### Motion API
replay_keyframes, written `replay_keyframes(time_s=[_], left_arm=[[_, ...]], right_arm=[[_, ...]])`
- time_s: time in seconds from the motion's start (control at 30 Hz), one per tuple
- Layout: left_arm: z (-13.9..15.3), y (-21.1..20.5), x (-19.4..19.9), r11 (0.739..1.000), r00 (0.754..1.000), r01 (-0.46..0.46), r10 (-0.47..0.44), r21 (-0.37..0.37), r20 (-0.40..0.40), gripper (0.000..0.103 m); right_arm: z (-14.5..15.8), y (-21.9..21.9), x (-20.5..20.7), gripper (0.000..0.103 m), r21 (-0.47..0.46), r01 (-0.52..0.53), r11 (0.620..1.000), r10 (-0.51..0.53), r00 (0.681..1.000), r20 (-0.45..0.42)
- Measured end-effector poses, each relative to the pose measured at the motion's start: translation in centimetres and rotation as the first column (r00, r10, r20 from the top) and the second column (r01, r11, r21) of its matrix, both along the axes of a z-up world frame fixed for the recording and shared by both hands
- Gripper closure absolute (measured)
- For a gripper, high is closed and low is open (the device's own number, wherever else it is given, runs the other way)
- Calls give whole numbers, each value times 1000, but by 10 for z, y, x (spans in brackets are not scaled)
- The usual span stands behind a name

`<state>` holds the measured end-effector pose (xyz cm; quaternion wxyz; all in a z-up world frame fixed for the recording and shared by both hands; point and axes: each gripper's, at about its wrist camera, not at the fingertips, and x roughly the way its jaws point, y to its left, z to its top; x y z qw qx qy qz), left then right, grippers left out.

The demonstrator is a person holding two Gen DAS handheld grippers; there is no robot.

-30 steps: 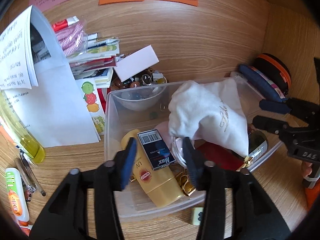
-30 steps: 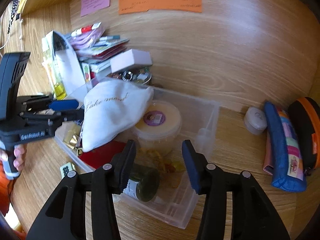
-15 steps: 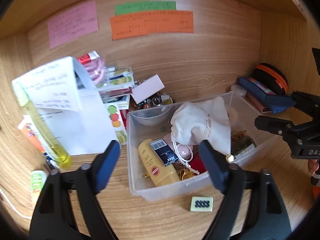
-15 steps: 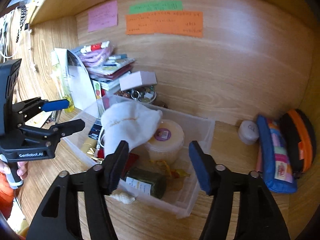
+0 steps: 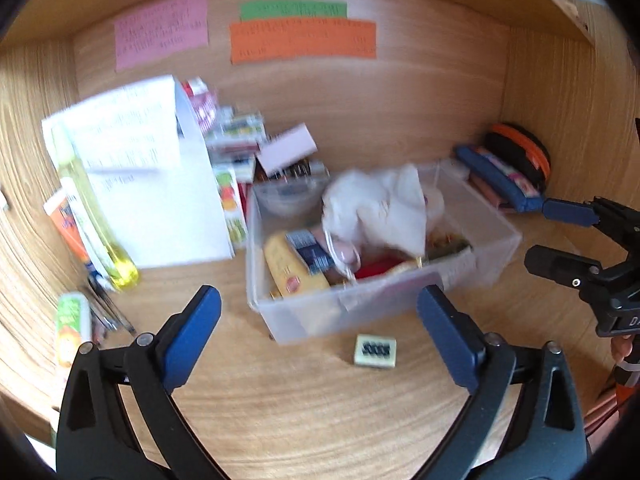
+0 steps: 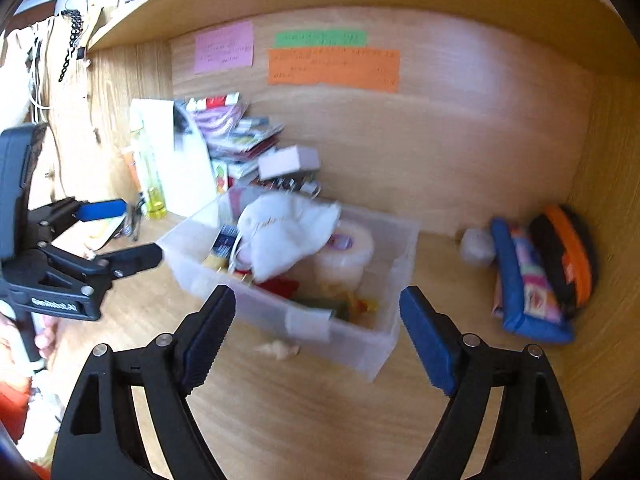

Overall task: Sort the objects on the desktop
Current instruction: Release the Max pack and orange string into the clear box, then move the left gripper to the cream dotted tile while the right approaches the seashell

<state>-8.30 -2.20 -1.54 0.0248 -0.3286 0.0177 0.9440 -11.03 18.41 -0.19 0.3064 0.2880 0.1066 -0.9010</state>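
A clear plastic bin [image 5: 360, 312] [image 6: 376, 344] stands mid-desk, filled with a white cloth bag [image 5: 380, 208] [image 6: 288, 232], a yellow tube [image 5: 292, 272], a small black box [image 5: 312, 254], a round white tub [image 6: 348, 252] and other small items. My left gripper [image 5: 320, 336] is open and empty, well back from the bin's front wall. My right gripper [image 6: 316, 332] is open and empty, in front of the bin. Each gripper shows in the other's view, the left [image 6: 120, 232] and the right [image 5: 556, 236].
A small pale eraser [image 5: 375, 351] lies in front of the bin. A pale crumpled scrap [image 6: 278, 349] lies by it. Papers [image 5: 152, 184], a yellow bottle [image 5: 96, 220] and stacked packets stand at left. Pencil cases [image 6: 536, 276] lie at right. Sticky notes [image 5: 302, 40] hang on the back wall.
Both grippers have pulled back and up from the bin and opened wider. The bin now looks smaller and farther away in both views.
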Motion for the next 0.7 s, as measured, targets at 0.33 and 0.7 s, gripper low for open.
replay_keyframes(time_s=[0.33,0.7], left_arm=[[-48,22,-6,998,990,49,-44,-32,130,3],[-61,32,-14,992,982,121,-115,-35,147,16]], right_arm=[[-47,-2,6,21,24,-3,1000,-1,988,156],[-82,-20,-9,40,92,27,995,-48,971,233]])
